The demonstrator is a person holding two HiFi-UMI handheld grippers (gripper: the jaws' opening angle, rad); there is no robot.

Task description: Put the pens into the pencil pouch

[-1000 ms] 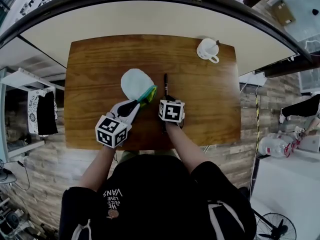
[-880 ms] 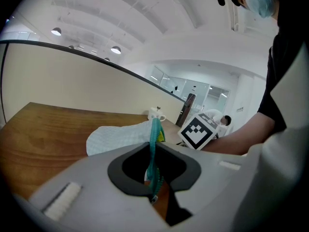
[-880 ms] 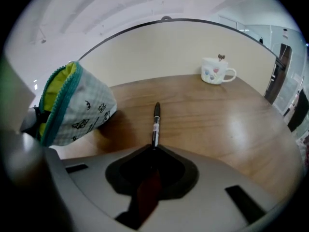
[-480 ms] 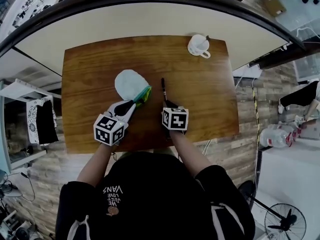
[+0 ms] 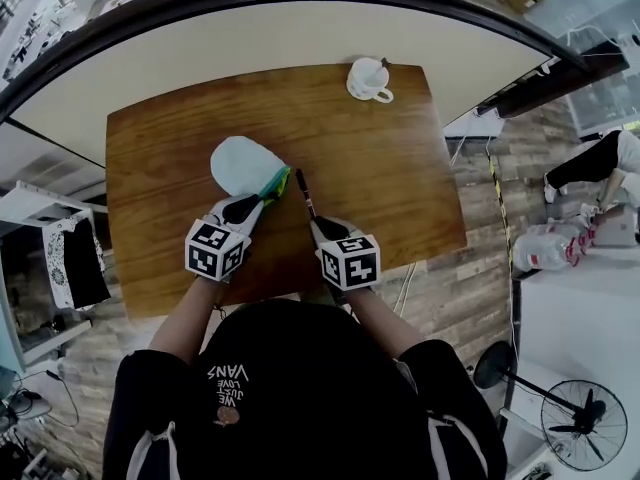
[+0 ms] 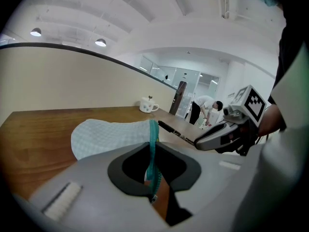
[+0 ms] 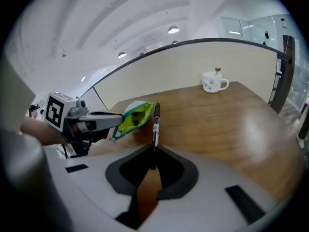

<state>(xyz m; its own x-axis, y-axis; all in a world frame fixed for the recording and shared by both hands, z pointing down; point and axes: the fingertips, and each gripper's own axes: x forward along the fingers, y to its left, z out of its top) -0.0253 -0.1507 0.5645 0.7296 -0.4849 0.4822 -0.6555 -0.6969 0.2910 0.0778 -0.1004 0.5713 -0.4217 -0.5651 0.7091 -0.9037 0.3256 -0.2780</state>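
A pale blue pencil pouch [image 5: 243,163] lies on the wooden table [image 5: 380,168], its mouth showing a lime-green lining [image 7: 134,116]. My left gripper [image 5: 262,200] is shut on the pouch's teal zipper edge [image 6: 153,144] and holds the mouth up. In my right gripper [image 5: 318,224], shut on its near end, is a black pen [image 5: 303,192]. The pen [image 7: 155,122] points away from me, its far tip just right of the pouch mouth. In the left gripper view the pen [image 6: 173,131] and the right gripper [image 6: 219,135] come in from the right.
A white mug [image 5: 368,78] stands at the table's far right corner, also seen as the mug [image 7: 213,82] in the right gripper view. A pale curved wall [image 5: 300,38] runs behind the table. People stand far off in the room [image 6: 205,111].
My right gripper has lifted the pen and carried it left, so its tip is now beside the pouch mouth. The left gripper still holds the pouch edge and has barely shifted.
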